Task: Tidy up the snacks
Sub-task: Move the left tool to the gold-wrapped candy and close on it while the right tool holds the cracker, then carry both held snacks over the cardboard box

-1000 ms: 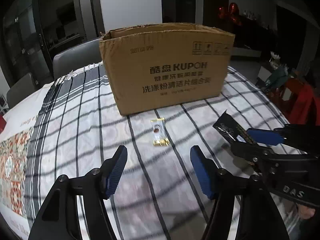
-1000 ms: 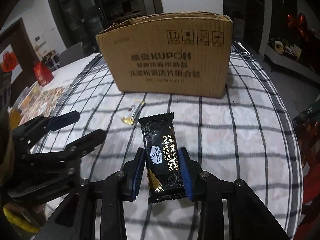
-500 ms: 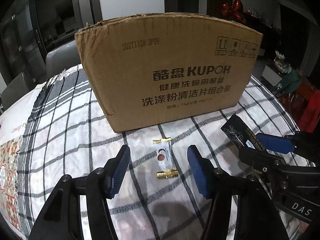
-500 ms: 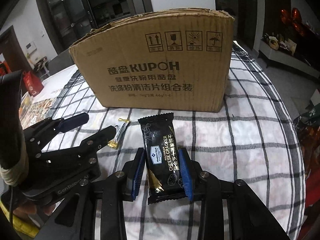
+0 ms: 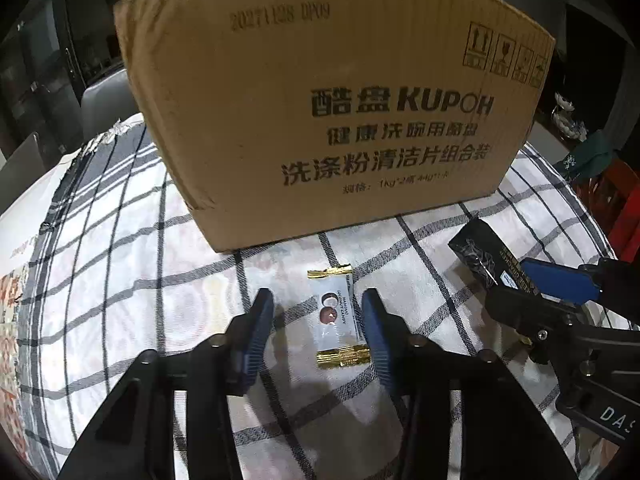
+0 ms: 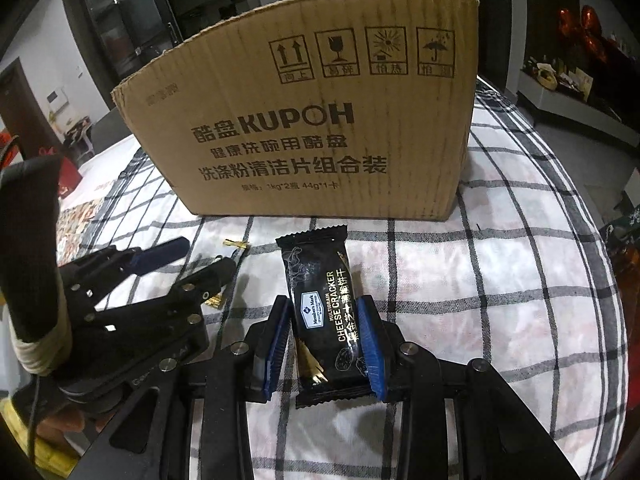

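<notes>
A small clear candy packet with gold ends (image 5: 338,318) lies flat on the checked tablecloth in front of a cardboard box (image 5: 332,92). My left gripper (image 5: 318,316) is open, low over the cloth, with its blue pads on either side of the candy. My right gripper (image 6: 324,334) is shut on a black cheese cracker packet (image 6: 320,308) and holds it just above the cloth, to the right of the left gripper. The cracker packet (image 5: 480,256) and the right gripper also show in the left wrist view. The box (image 6: 312,120) stands close ahead; its inside is hidden.
The table wears a white cloth with dark checks (image 5: 120,280). A patterned mat lies at the left edge (image 5: 10,320). Chairs (image 5: 108,104) stand behind the table, and dark furniture with red ornaments (image 6: 580,28) is at the far right.
Both grippers moved forward toward the box. The left gripper came down around the candy packet, which now lies between its pads. The right gripper still holds the cracker packet.
</notes>
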Motion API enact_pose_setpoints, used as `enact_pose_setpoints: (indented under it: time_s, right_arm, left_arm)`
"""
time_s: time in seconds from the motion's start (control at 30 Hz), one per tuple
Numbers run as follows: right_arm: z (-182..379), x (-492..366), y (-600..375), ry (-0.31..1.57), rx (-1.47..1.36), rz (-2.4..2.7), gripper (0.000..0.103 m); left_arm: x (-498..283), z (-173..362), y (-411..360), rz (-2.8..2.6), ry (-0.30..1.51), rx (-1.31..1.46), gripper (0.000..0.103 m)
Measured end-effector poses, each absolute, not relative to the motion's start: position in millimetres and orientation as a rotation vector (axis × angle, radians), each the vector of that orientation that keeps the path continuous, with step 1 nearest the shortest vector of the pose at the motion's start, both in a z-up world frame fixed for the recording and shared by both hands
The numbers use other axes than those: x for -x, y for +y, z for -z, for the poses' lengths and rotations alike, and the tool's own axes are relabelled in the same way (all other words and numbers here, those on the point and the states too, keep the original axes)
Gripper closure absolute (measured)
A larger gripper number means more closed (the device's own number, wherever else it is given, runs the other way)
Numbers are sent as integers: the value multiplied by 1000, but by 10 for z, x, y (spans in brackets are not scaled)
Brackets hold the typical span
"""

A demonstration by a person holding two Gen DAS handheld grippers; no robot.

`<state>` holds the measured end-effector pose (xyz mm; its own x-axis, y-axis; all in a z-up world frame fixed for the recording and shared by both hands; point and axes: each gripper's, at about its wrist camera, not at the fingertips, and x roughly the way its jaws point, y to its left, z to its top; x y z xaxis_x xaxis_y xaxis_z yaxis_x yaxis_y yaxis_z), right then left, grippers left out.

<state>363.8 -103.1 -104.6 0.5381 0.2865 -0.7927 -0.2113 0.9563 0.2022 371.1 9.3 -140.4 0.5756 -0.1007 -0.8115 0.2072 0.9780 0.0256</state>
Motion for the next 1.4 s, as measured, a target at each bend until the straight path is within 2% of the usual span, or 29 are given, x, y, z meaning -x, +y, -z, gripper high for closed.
enact_pose_setpoints:
  time_s: [0.13, 0.27, 0.8, 1.4]
  right_arm:
    - [1073, -3644, -1040, 961, -92, -296, 68]
    - [1084, -3640, -1050, 961, -101, -296, 68]
    - [786, -3505, -1084, 902, -86, -298, 68]
    - [-29, -3507, -1149, 740, -70, -297, 68]
  left_arm:
    - [-3722, 1442, 48, 185, 944, -126, 69]
    - [-3730, 1460, 28, 199, 947, -114, 83]
    - [-3454, 1064, 116, 207, 897, -82, 83]
    - [-3326, 95, 270, 210, 716, -47, 83]
